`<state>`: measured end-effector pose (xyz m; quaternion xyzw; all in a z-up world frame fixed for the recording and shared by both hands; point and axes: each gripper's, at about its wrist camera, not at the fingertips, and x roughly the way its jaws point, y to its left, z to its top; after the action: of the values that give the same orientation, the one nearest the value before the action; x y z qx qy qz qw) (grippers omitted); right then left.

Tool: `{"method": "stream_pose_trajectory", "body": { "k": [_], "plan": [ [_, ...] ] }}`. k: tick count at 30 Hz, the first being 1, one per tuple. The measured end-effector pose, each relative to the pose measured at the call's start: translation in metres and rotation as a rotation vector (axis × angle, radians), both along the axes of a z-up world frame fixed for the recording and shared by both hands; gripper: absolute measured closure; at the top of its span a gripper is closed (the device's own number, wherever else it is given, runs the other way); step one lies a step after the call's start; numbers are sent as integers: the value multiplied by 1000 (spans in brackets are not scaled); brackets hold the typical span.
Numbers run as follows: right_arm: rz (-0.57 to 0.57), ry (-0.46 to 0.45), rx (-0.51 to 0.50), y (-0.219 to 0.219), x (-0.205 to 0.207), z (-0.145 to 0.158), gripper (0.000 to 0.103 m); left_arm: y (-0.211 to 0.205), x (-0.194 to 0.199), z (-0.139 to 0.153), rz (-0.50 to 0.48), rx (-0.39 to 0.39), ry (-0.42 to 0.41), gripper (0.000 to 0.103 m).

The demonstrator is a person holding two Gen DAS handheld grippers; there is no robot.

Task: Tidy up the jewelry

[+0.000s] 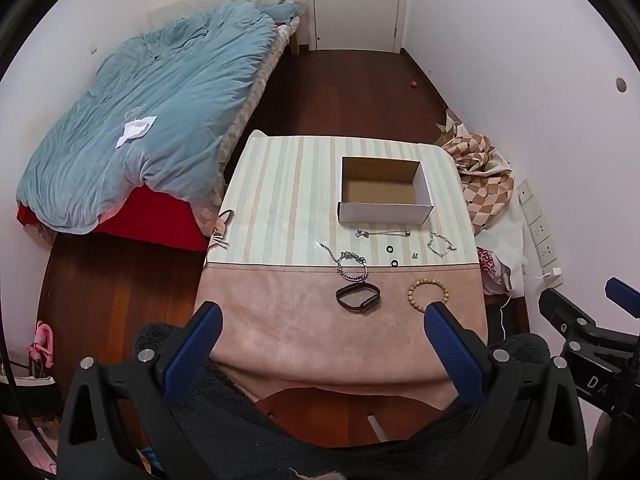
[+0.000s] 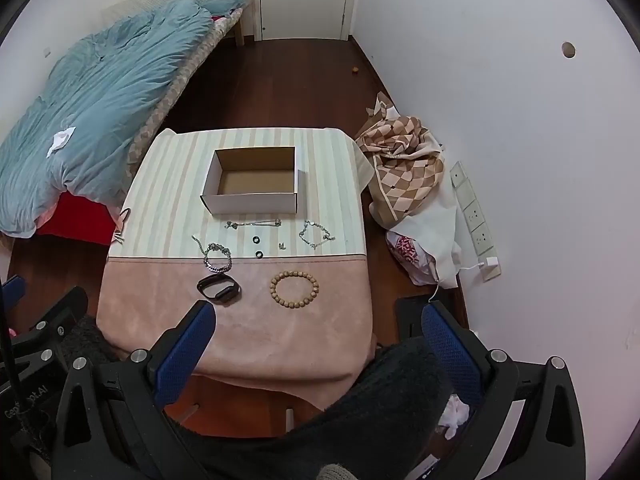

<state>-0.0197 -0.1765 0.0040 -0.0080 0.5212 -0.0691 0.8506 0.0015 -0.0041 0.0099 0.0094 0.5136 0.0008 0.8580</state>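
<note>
An open, empty white cardboard box (image 1: 385, 211) (image 2: 252, 203) stands on the striped far part of the table. In front of it lie several pieces: a thin chain (image 1: 383, 233) (image 2: 253, 224), a silver bracelet (image 1: 441, 244) (image 2: 316, 235), a chunky silver chain (image 1: 351, 266) (image 2: 218, 258), two small black rings (image 1: 389, 249) (image 2: 256, 239), a black wristband (image 1: 358, 297) (image 2: 218, 287) and a wooden bead bracelet (image 1: 428, 293) (image 2: 294, 286). My left gripper (image 1: 323, 316) and my right gripper (image 2: 319, 316) are both open and empty, held above the table's near edge.
The table (image 1: 304, 336) has a pink cloth in front. A bed with a blue duvet (image 1: 152, 112) is to the left. A checked cloth heap (image 2: 404, 164) and wall sockets (image 2: 474, 220) are to the right. A door (image 1: 356, 0) is at the back.
</note>
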Motion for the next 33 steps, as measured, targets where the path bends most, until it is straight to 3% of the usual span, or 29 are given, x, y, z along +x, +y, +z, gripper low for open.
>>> {"method": "stream_pose_trajectory", "body": {
  "k": [33],
  "plan": [
    [-26, -5, 0, -10, -6, 6, 0, -8, -4, -2, -31, -21, -6, 0]
  ]
}}
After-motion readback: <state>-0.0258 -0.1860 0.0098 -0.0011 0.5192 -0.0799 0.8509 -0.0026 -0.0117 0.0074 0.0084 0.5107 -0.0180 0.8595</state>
